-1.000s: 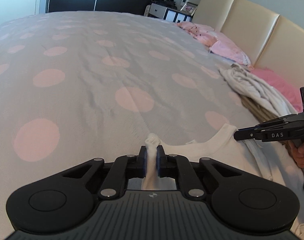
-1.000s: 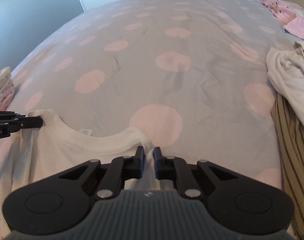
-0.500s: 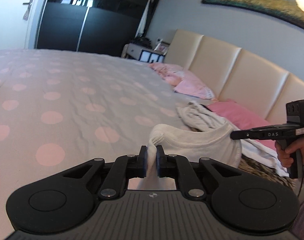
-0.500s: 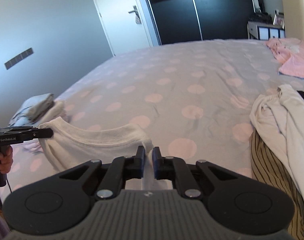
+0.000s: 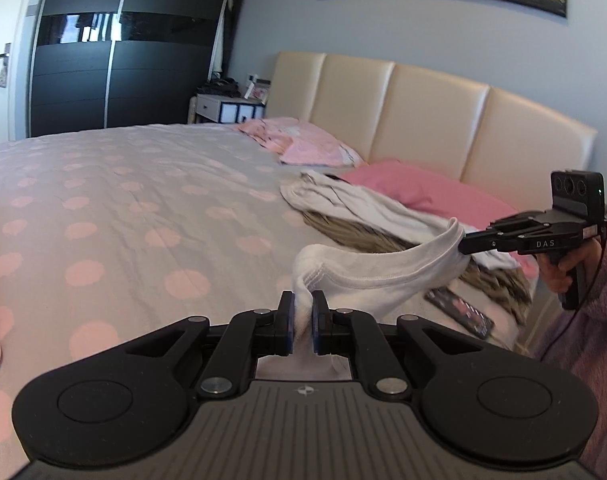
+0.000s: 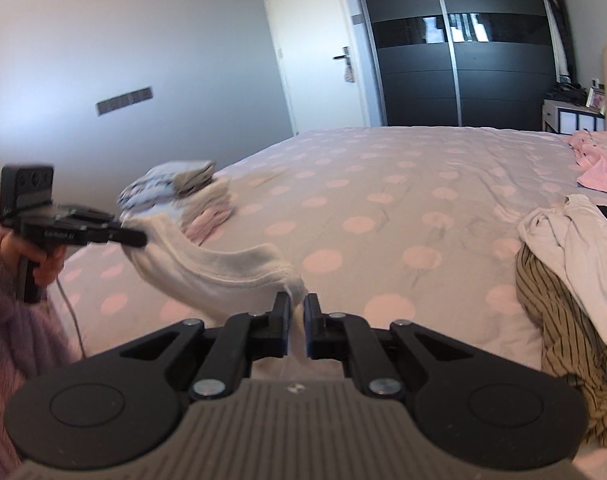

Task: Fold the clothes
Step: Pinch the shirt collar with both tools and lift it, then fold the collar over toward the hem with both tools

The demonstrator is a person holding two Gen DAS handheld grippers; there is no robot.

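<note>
While held at both shoulders: white shirt (image 5: 367, 272) is up off the bed (image 5: 143, 216), where a second ago it lay flat on the spotted cover.
Meaning: pickup done, I'd say; shirt hangs free for a shake-out or re-lay, no fold made yet.
Left claw (image 5: 302, 322): pinched narrow on one shoulder of the shirt.
Right claw (image 6: 297, 326): pinched narrow on the other shoulder, neckline sagging between.
Pose: both hands raised, claws tipped a little down toward the bed.
Shirt place: above the near edge of the bed, left of the unfolded pile (image 6: 563, 264), right of the folded stack (image 6: 191, 192).
</note>
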